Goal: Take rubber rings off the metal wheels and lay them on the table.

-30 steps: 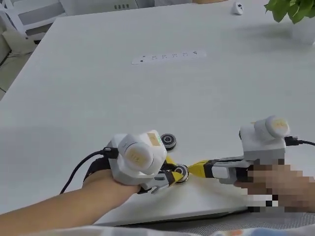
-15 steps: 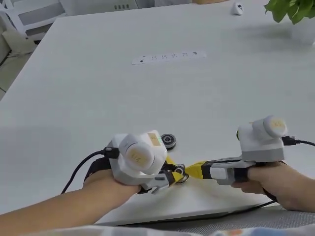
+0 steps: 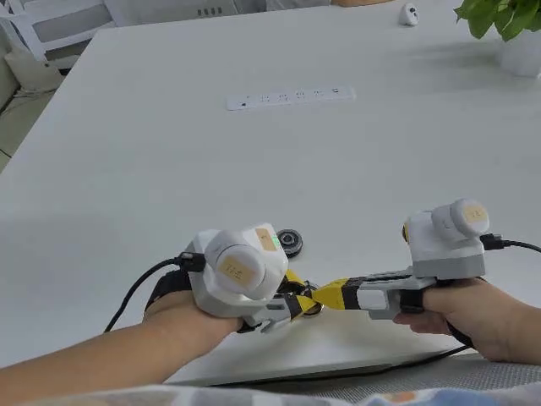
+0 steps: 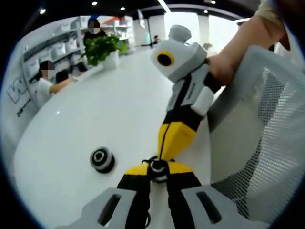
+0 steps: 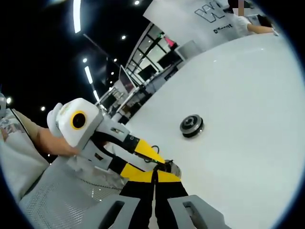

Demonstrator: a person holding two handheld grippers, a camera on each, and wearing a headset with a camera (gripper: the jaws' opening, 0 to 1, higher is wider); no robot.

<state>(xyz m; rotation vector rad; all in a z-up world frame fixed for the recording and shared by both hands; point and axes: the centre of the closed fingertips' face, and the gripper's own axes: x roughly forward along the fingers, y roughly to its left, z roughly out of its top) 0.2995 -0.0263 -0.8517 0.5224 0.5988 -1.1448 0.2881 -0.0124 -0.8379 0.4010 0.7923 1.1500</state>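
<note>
While left claw [image 4: 157, 170] clamps the metal wheel [image 4: 157, 165], right claw [image 5: 153, 173], pinched closed, meets it tip-to-tip, directly opposite.

Table [image 3: 169, 169] smooth, matt; wheel [image 3: 290, 241] shiny metal; rubber ring [image 4: 101, 169] matt black.

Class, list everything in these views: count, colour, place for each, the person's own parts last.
table: one, white, under everything.
power strip: one, white, far middle of table.
plant: one, green, far right corner.
small object: one, white, far edge; too small to identify.
loose wheel: one, dark, lying flat on table's near part.
held wheel: one, dark with metal centre, near table edge.
left tool: one, white with yellow-black jaws, shut on held wheel.
right tool: one, same colours, jaws closed, tips at held wheel.
left hand, right hand: each grips its tool.
</note>
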